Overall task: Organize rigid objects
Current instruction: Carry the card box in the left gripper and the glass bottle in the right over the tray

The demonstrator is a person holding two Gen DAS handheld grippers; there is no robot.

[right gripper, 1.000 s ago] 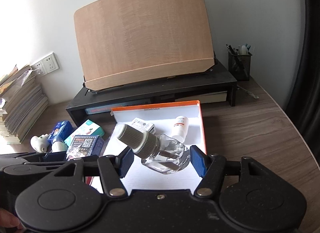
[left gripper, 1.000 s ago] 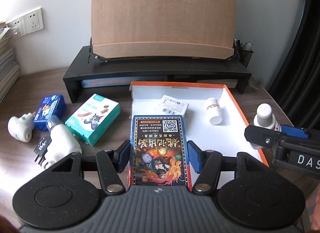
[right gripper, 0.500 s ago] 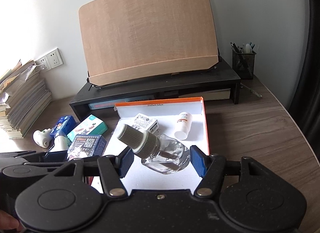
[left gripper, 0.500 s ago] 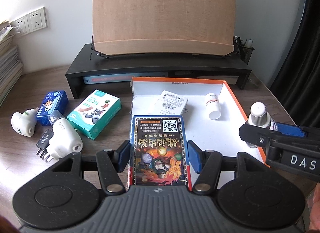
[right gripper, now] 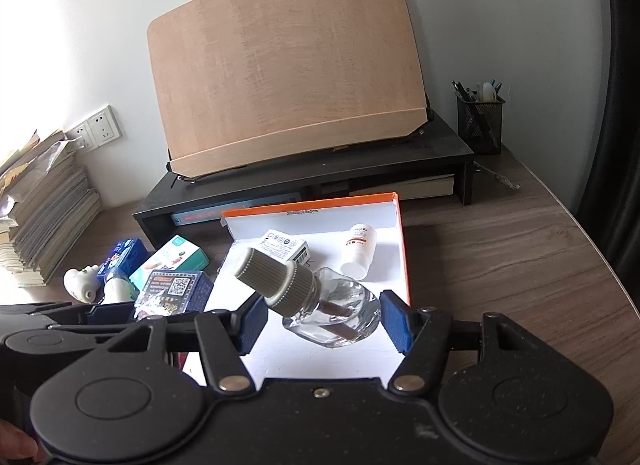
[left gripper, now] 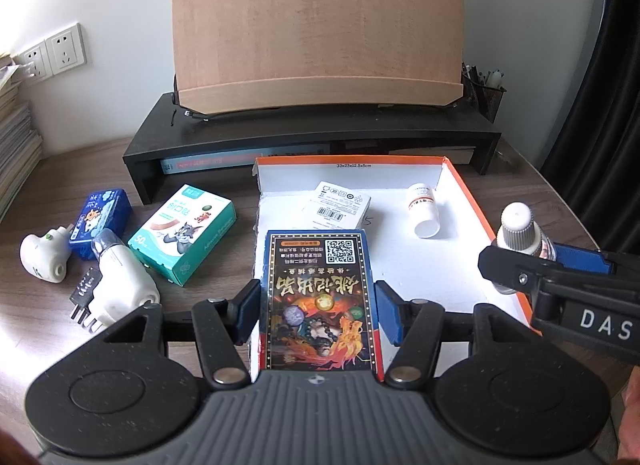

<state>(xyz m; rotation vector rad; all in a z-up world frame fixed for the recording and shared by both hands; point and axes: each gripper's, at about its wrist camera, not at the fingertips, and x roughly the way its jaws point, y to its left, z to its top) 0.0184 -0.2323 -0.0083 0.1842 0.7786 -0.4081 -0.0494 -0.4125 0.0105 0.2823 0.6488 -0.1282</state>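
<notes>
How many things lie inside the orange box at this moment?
2. A small white carton lies near the back wall of the orange box; a white pill bottle lies on its side to the right. Held items may hide others.

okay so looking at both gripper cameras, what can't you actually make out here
- Left wrist view: the dark card box has its near end hidden behind the left gripper.
- Right wrist view: the clear bottle in the right gripper; its contact with the white tray is unclear.
- Both views: labels on the small white bottle are too small.
</notes>
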